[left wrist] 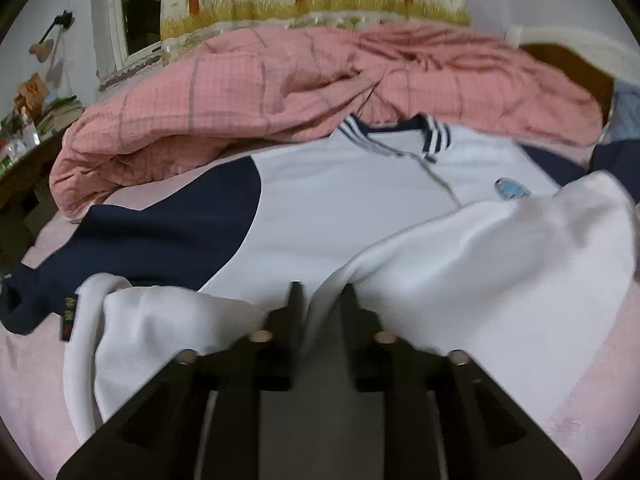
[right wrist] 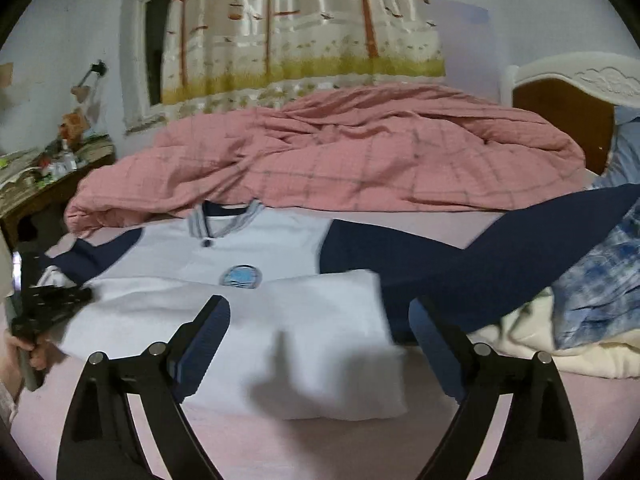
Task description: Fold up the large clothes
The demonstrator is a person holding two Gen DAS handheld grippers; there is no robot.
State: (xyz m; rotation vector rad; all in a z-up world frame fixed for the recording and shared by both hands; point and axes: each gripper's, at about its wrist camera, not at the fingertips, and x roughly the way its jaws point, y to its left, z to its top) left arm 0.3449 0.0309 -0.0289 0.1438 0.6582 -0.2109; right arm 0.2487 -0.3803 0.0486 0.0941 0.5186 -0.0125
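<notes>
A white jacket (left wrist: 340, 188) with navy sleeves and a striped collar lies front up on the pink bed; it also shows in the right wrist view (right wrist: 256, 248). Its lower part is folded up over the chest. My left gripper (left wrist: 320, 300) is shut on the white hem of the jacket, which bunches between the fingers. It also shows at the left edge of the right wrist view (right wrist: 52, 300). My right gripper (right wrist: 320, 320) is open and empty just above the folded white hem (right wrist: 320, 360). The navy right sleeve (right wrist: 460, 256) stretches out to the right.
A crumpled pink checked quilt (right wrist: 340, 160) lies along the far side of the bed. A blue-and-white cloth and a cream cloth (right wrist: 600, 288) lie at the right. A cluttered wooden desk (right wrist: 48, 184) stands at the left. A headboard (right wrist: 560, 108) is at the far right.
</notes>
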